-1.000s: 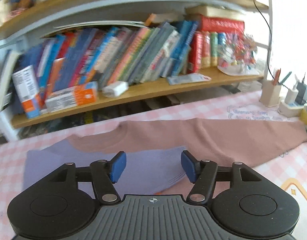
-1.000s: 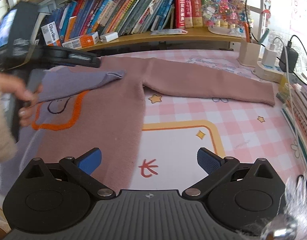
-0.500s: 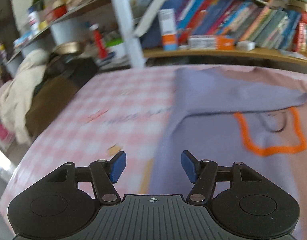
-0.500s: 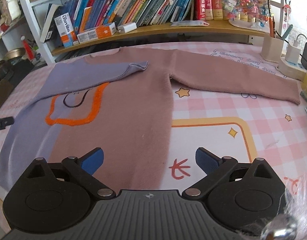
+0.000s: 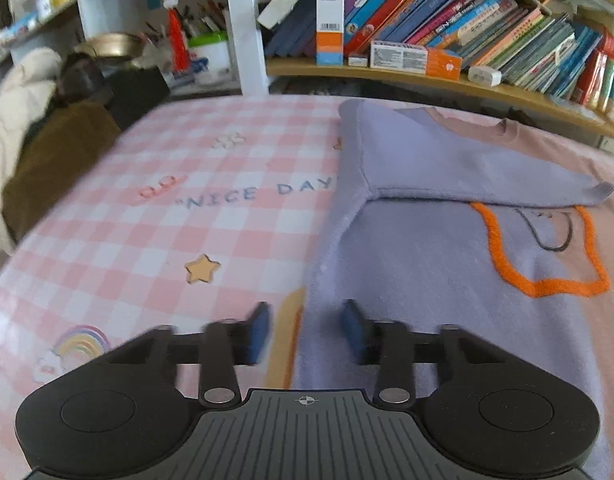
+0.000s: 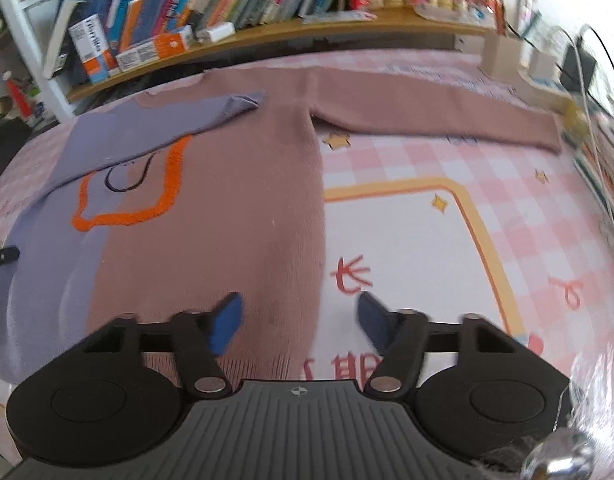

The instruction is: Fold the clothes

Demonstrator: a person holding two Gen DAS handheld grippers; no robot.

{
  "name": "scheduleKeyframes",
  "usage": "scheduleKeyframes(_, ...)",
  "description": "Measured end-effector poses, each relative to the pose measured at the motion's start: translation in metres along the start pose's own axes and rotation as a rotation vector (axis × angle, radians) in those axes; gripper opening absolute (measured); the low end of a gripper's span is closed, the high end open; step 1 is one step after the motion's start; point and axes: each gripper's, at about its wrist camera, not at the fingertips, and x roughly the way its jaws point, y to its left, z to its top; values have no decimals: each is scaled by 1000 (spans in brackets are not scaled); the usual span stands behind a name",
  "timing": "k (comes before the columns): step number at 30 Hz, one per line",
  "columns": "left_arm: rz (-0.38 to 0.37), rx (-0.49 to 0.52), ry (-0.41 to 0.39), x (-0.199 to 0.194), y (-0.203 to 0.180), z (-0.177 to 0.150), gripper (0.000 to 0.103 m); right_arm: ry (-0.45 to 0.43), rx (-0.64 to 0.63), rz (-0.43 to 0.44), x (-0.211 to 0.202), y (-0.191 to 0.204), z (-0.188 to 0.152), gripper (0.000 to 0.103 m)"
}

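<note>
A two-tone sweater lies flat on the table, lilac on its left half and dusty pink on its right, with an orange-outlined patch. Its lilac sleeve is folded across the chest. The pink sleeve stretches out to the right. My left gripper hovers low over the sweater's left side edge near the hem, jaws closing, the edge between the pads with a gap still showing. My right gripper straddles the pink side edge by the hem, jaws also closing and not touching.
A pink checked table cover lies under the sweater. Behind it runs a wooden shelf packed with books and boxes. A pen holder and chargers stand at the back right. Bundled coats sit past the table's left end.
My left gripper swung from the folded sleeve at the back to the sweater's left edge near the hem, and its jaws narrowed. The right gripper's jaws narrowed over the pink edge.
</note>
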Motion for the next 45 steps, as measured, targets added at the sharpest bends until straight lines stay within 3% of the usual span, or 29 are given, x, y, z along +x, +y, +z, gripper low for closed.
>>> scheduleKeyframes(1,-21,-27,4,1,3,0,8,7,13,0,1,0,-1,40)
scheduleKeyframes(4,-47,-79,4,2,12,1,5,5,22,3,1,3,-5,19)
scheduleKeyframes(20,15,-108,-28,9,59,17,6,-7,-115,71,10,61,-1,16)
scheduleKeyframes(26,21,-108,-9,7,60,18,15,-3,-111,61,10,63,-2,16)
scheduleKeyframes(29,7,-80,-37,-5,54,17,21,-11,-101,48,8,65,-4,22)
scheduleKeyframes(31,-2,-53,-60,-15,49,16,33,-24,-93,34,5,65,-4,36)
scheduleKeyframes(33,-7,-25,-81,-26,43,14,61,-41,-90,20,2,67,-5,44)
scheduleKeyframes(35,-8,3,-102,-35,37,10,78,-57,-94,-6,-1,71,-5,54)
scheduleKeyframes(37,-19,35,-111,-43,31,4,83,-78,-99,-34,-6,75,-7,68)
scheduleKeyframes(45,-91,60,-64,-55,17,-11,90,-137,-94,-123,-25,88,-17,90)
